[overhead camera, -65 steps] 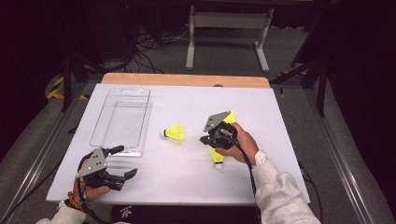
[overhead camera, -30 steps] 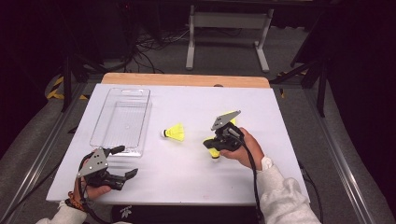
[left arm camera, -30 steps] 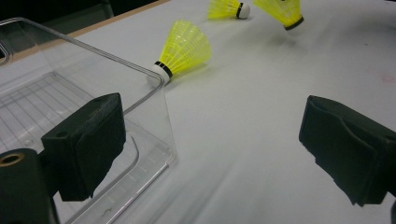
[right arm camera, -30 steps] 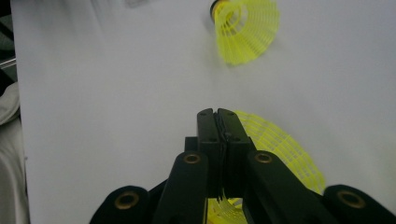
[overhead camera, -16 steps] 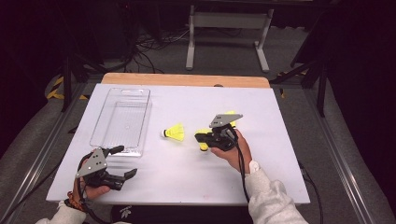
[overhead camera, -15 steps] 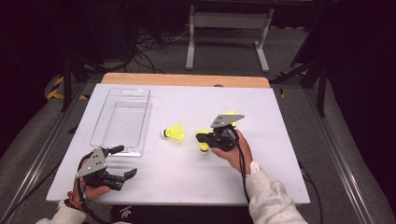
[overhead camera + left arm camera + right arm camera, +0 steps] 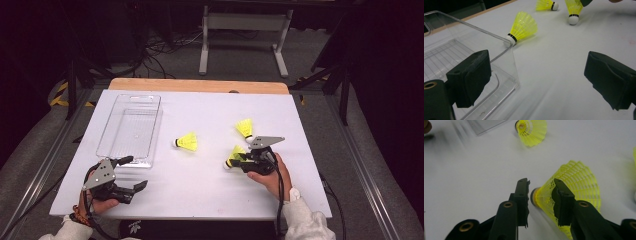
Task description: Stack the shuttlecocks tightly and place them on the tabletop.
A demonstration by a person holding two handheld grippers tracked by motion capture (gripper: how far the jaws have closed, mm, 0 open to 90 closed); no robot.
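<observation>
Three yellow shuttlecocks lie on the white table (image 7: pixel 200 200). One shuttlecock (image 7: pixel 187 142) lies mid-table, a second (image 7: pixel 244 127) farther right, and a third (image 7: pixel 234 155) at my right gripper (image 7: pixel 238 163). In the right gripper view, my right gripper (image 7: pixel 540 182) has just been opening. The third shuttlecock's (image 7: pixel 579 185) cork sits in the gap and one jaw lies over its skirt, without pressing. My left gripper (image 7: pixel 137 172) stands open near the front left edge. Nothing is between its pads (image 7: pixel 471 75).
A clear plastic box (image 7: pixel 131 98) stands at the back left, its near corner (image 7: pixel 509 50) just ahead of the left gripper. The middle shuttlecock (image 7: pixel 524 26) lies beside that corner. A wooden strip (image 7: pixel 200 85) runs along the table's far edge.
The right gripper has moved right and nearer the front edge, bringing a shuttlecock along and down onto the table. Its jaws have parted. The left gripper has stayed put.
</observation>
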